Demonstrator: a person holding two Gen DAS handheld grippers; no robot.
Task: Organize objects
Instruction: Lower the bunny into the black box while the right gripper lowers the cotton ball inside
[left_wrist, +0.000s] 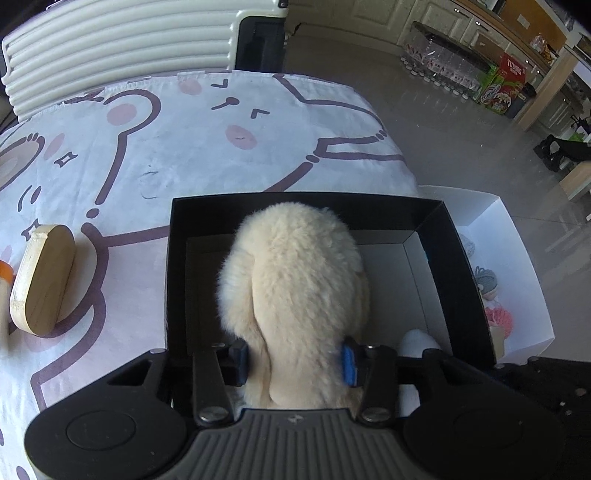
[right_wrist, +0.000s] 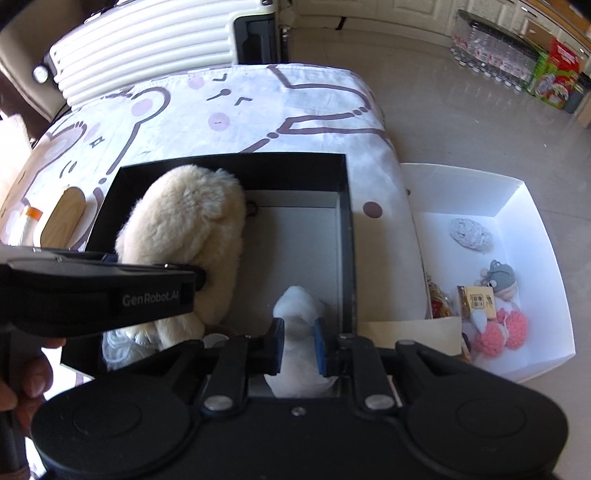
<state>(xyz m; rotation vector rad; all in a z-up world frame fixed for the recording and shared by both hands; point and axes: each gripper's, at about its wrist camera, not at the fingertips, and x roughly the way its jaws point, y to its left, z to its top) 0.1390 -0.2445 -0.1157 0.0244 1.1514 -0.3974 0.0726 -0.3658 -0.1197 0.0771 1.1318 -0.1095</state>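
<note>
A black box (left_wrist: 303, 210) (right_wrist: 236, 166) with a pale floor sits on the cartoon-print cloth. My left gripper (left_wrist: 295, 363) is shut on a cream plush toy (left_wrist: 291, 291), holding it inside the box; the toy also shows in the right wrist view (right_wrist: 184, 225). My right gripper (right_wrist: 299, 345) is shut on a white plush toy (right_wrist: 299, 306) at the box's near right corner; it shows as a white patch in the left wrist view (left_wrist: 417, 341).
A wooden oval block (left_wrist: 42, 280) (right_wrist: 62, 218) and an orange-capped tube (right_wrist: 27, 221) lie left of the box. A white open box (right_wrist: 517, 206) on the floor at right holds knitted toys (right_wrist: 502, 325) and small packets. A white ribbed suitcase (left_wrist: 118, 40) stands behind the table.
</note>
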